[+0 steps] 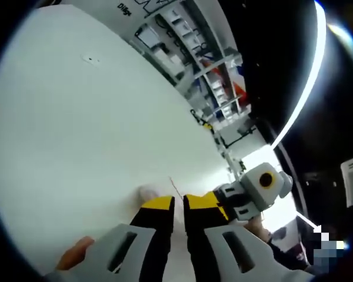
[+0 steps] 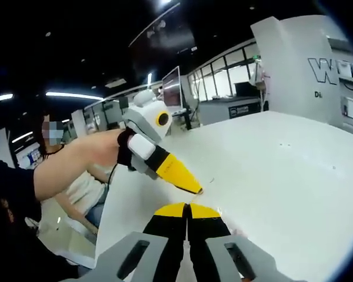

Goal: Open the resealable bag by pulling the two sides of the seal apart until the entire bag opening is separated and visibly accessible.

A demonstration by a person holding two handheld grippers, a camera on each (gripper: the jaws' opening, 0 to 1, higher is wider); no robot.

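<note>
Resealable bag [image 1: 148,192]: faint, clear, just ahead of left gripper [image 1: 178,202]; right gripper [image 2: 186,209] opposite; both jaw pairs near-closed, grip unclear

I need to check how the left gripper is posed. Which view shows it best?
The right gripper view. There the left gripper appears whole from the side, its yellow tips together and pointing down at the white table. The left gripper view looks along its own two jaws from behind, so they appear foreshortened.
</note>
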